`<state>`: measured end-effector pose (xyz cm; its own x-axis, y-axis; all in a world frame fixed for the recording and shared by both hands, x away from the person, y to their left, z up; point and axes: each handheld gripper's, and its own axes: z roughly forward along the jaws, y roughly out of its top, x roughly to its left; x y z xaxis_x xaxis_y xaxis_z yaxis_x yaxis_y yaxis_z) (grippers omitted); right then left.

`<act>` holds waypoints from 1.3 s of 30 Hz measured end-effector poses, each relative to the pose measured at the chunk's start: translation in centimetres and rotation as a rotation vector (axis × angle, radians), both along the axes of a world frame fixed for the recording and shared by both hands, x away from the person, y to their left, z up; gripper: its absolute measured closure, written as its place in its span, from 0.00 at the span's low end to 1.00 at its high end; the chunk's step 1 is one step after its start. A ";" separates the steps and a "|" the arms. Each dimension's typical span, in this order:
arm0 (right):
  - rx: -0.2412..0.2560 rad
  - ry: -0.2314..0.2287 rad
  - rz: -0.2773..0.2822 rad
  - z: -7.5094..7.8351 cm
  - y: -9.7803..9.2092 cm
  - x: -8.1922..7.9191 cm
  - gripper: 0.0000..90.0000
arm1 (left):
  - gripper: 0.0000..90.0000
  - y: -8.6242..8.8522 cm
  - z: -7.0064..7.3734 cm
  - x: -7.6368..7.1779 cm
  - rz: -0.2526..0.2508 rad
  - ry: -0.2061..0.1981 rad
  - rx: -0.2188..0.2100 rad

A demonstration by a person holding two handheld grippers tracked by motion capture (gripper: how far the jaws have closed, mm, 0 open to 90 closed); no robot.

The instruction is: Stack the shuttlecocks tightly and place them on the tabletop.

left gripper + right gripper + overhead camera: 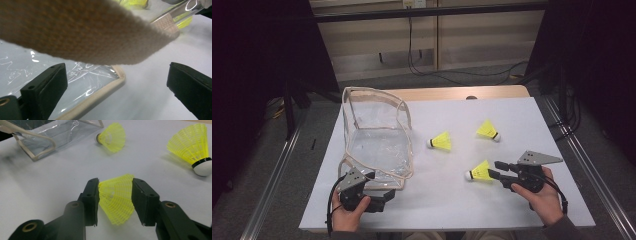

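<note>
Right gripper (115,195) clamps shuttlecock (116,200) skirt | cork points away, axis along jaws | left gripper (117,82) wide open, empty

Two more yellow shuttlecocks (441,141) (488,130) lie apart on the white table (512,200), black cables (427,65) behind

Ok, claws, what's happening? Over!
Right claw closed on nearest yellow shuttlecock. Left claw open at clear bag. Nothing blocking.

A lab-style recording bay: a white-covered table (512,115) on a wooden top stands between metal rails (272,185), hemmed by black curtains (257,45), with cables (452,72) trailing across grey carpet beyond its far edge.
</note>
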<state>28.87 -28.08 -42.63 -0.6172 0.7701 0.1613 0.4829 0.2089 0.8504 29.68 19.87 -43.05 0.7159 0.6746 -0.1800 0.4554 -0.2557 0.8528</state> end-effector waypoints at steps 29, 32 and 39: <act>-0.003 0.082 0.115 -2.0 1.3 0.5 0.97 | 0.03 0.0 0.1 -0.1 -0.002 0.000 0.004; 0.009 0.084 0.136 -1.9 1.3 0.5 1.00 | 0.03 0.0 0.0 -0.2 -0.001 -0.002 0.001; 0.019 0.075 0.129 -1.6 1.1 0.6 1.00 | 0.03 0.0 0.0 -0.1 -0.002 -0.004 -0.001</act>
